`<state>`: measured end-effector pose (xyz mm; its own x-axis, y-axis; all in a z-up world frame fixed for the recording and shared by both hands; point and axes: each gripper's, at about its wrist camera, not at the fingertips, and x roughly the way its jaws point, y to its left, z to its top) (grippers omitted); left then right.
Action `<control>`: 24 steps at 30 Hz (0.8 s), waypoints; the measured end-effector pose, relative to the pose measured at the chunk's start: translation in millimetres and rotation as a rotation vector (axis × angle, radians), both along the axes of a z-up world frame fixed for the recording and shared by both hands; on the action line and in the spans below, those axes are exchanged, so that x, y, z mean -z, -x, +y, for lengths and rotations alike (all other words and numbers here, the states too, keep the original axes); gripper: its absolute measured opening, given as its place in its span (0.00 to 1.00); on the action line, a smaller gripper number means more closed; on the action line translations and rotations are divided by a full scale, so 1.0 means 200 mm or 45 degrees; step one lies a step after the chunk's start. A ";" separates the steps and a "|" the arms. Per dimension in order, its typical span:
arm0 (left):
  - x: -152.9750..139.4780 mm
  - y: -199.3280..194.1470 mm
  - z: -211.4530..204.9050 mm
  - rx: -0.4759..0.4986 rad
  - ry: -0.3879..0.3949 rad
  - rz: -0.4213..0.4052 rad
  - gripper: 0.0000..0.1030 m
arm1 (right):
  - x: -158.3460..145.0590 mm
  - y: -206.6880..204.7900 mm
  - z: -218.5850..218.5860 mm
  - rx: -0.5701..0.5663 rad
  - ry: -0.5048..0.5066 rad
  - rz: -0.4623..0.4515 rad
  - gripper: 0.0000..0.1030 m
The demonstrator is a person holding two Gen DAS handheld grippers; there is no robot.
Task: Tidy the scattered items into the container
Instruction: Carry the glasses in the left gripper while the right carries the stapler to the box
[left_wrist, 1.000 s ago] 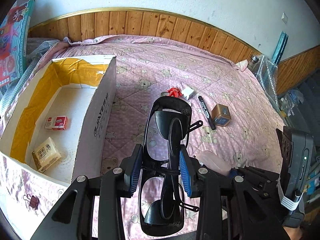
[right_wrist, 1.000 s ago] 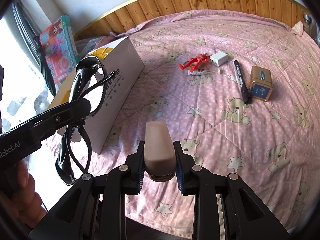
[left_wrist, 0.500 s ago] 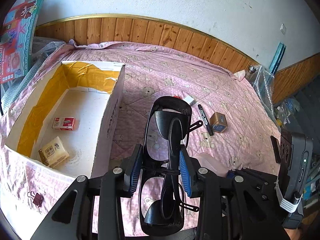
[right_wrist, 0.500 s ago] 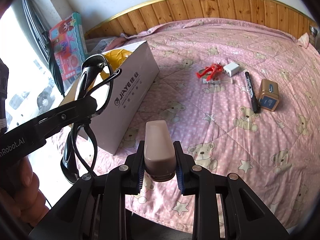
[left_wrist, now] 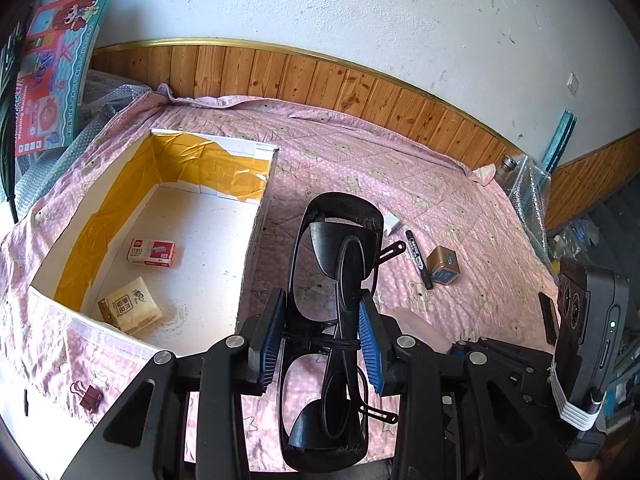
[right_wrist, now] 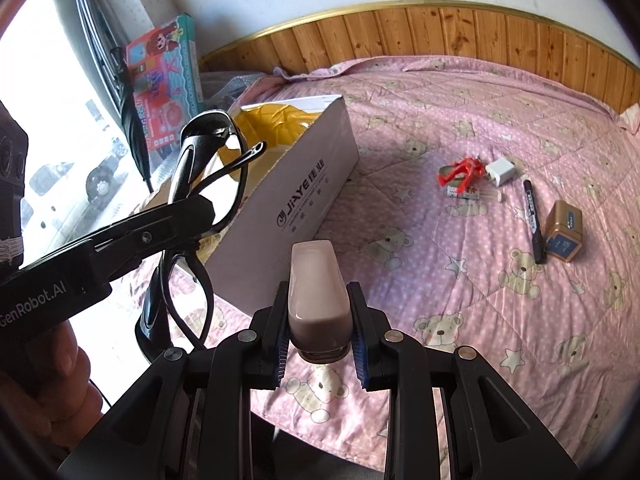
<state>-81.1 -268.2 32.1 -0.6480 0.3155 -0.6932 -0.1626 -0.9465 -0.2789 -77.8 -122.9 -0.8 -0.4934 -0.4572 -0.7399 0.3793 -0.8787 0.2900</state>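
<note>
My left gripper (left_wrist: 320,338) is shut on black sunglasses (left_wrist: 340,248), held in the air just right of the open white cardboard box (left_wrist: 256,216). The box holds a small red-and-white carton (left_wrist: 152,253) and a tan tissue pack (left_wrist: 130,311). My right gripper (right_wrist: 319,336) is shut on a pale pink tube (right_wrist: 316,284), above the bed near the box (right_wrist: 296,200). On the pink quilt lie a red clip (right_wrist: 460,170), a white charger (right_wrist: 502,171), a black marker (right_wrist: 533,216) and a gold box (right_wrist: 564,236). The sunglasses (right_wrist: 200,184) show at left in the right wrist view.
A toy carton (left_wrist: 52,80) leans at the far left beside bubble wrap. A small dark binder clip (left_wrist: 90,396) lies on the quilt near the box's front corner. Wooden panelling (left_wrist: 320,76) runs behind the bed. A person's hand (right_wrist: 48,368) holds the left tool.
Both grippers have risen and pulled back from the bed, so the box and loose items look smaller and farther. Each grip is unchanged.
</note>
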 end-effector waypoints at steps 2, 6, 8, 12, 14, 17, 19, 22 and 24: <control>-0.01 0.00 -0.03 -0.016 -0.005 0.006 0.36 | -0.03 0.01 -0.03 -0.017 -0.002 0.014 0.27; -0.02 0.02 -0.08 -0.046 -0.020 0.012 0.36 | -0.07 0.05 -0.09 -0.049 -0.007 0.036 0.27; -0.03 0.02 -0.11 -0.056 -0.025 0.013 0.36 | -0.08 0.06 -0.11 -0.064 -0.008 0.042 0.27; -0.05 0.04 -0.15 -0.081 -0.030 0.018 0.36 | -0.11 0.09 -0.17 -0.098 -0.014 0.059 0.27; -0.05 0.04 -0.18 -0.096 -0.033 0.023 0.36 | -0.13 0.11 -0.20 -0.117 -0.019 0.069 0.27; -0.07 0.06 -0.22 -0.119 -0.035 0.027 0.36 | -0.15 0.13 -0.24 -0.144 -0.027 0.084 0.27; -0.07 0.07 -0.25 -0.134 -0.037 0.029 0.36 | -0.17 0.15 -0.27 -0.163 -0.033 0.094 0.27; -0.08 0.10 -0.29 -0.162 -0.036 0.025 0.36 | -0.20 0.18 -0.31 -0.192 -0.041 0.110 0.27; -0.08 0.11 -0.32 -0.182 -0.032 0.023 0.36 | -0.21 0.20 -0.34 -0.212 -0.044 0.118 0.27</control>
<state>-103.2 -332.4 47.3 -0.6999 0.2364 -0.6739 -0.0319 -0.9530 -0.3012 -118.1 -191.1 41.9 -0.4798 -0.5134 -0.7115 0.5439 -0.8104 0.2180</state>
